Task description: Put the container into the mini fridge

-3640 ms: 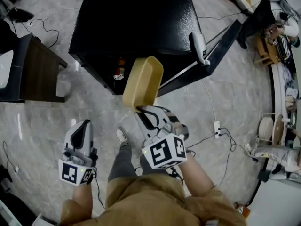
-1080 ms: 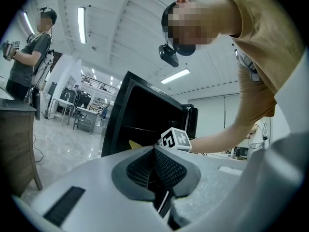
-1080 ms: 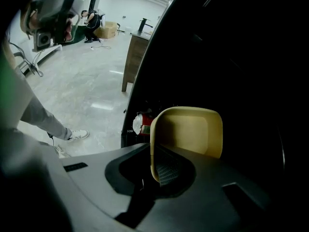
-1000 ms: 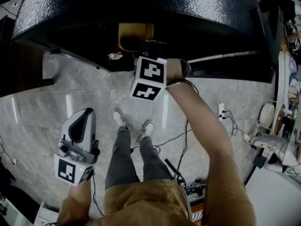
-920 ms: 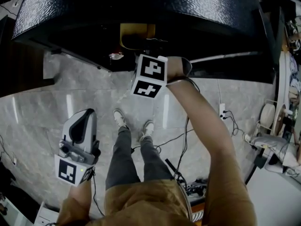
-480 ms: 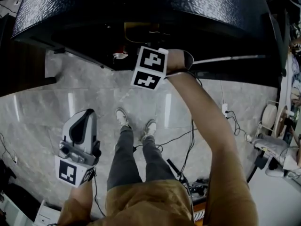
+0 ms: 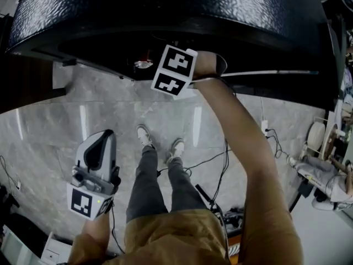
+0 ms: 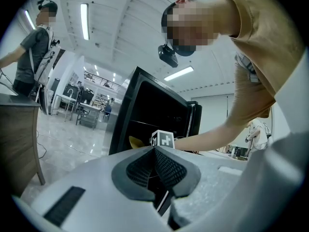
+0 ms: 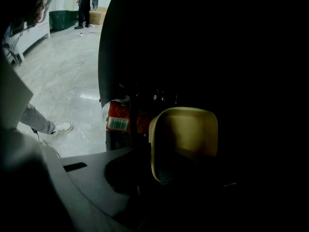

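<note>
In front of the mini fridge [image 7: 165, 7], over the floor, the left gripper [image 7: 103, 139] keeps its jaws pressed together on nothing. The right gripper [image 9: 155, 174] reaches inside the fridge. Its jaws have just been opening a little and pinch the rim of the yellow container [image 9: 186, 132], which is just right of an orange packet [image 9: 118, 116].

Red packet [image 9: 118, 116] crowds fridge [image 9: 217, 42] left of container [image 9: 186, 134], apparently.

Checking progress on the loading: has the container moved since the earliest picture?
Yes. The container went from over the floor before the mini fridge into its dark inside, beside a red packet.
</note>
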